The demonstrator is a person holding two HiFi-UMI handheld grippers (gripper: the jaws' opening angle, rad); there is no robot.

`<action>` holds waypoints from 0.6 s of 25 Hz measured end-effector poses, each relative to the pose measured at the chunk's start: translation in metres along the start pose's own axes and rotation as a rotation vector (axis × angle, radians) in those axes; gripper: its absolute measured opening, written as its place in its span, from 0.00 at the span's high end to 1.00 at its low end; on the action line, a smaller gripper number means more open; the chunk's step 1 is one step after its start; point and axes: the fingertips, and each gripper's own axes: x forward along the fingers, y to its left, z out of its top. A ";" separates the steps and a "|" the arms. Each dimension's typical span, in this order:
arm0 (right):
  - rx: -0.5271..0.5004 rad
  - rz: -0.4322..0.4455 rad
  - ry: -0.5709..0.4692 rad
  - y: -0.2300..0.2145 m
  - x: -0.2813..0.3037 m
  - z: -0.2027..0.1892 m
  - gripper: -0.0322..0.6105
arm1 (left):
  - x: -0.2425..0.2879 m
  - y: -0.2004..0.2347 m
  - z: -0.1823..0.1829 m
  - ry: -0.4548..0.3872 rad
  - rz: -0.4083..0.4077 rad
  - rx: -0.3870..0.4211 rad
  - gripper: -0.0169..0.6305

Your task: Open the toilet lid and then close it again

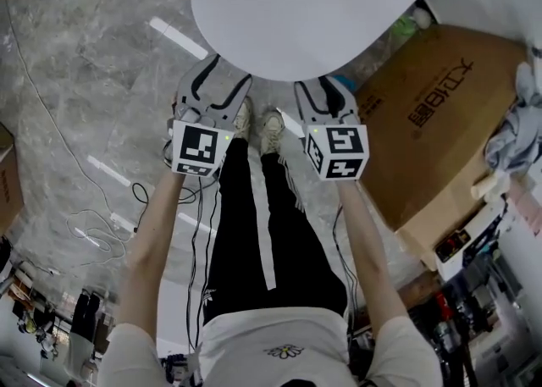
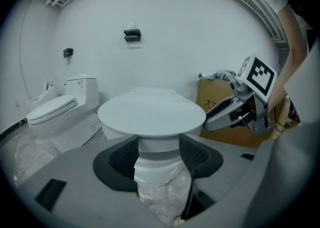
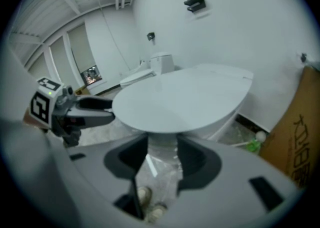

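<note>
White shirt (image 1: 279,334) and black trousers (image 1: 246,233) fill the lower head view, with both forearms reaching forward. Left gripper (image 1: 222,68) and right gripper (image 1: 318,85) are side by side, and their tips reach the near rim of the toilet lid (image 1: 313,4). That lid lies flat and closed at the top of the frame. Two shoes (image 1: 258,123) stand between the grippers on the grey marble floor (image 1: 85,55). A cardboard box (image 1: 432,114) sits to the right of the toilet.

Left gripper view: the left gripper (image 2: 159,157) has its jaws spread with nothing pinched. The toilet's pedestal shows through the gap. The toilet lid (image 2: 150,114) sits just above the jaw tips; contact cannot be told. The right gripper (image 2: 240,107) reaches in from the right. A second toilet (image 2: 55,110) stands at the left wall.

Right gripper view: the right gripper (image 3: 162,159) also has its jaws spread and empty. The toilet lid (image 3: 185,100) lies just above them, the shoes (image 3: 150,204) show below, and the left gripper (image 3: 75,110) is at left.
</note>
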 end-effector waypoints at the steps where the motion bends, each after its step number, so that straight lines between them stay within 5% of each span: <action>1: -0.001 -0.004 -0.004 0.000 -0.006 0.004 0.63 | -0.003 -0.001 0.008 -0.011 0.006 -0.015 0.56; 15: 0.106 0.042 -0.172 -0.007 -0.080 0.098 0.63 | -0.035 -0.005 0.143 -0.177 0.005 0.029 0.56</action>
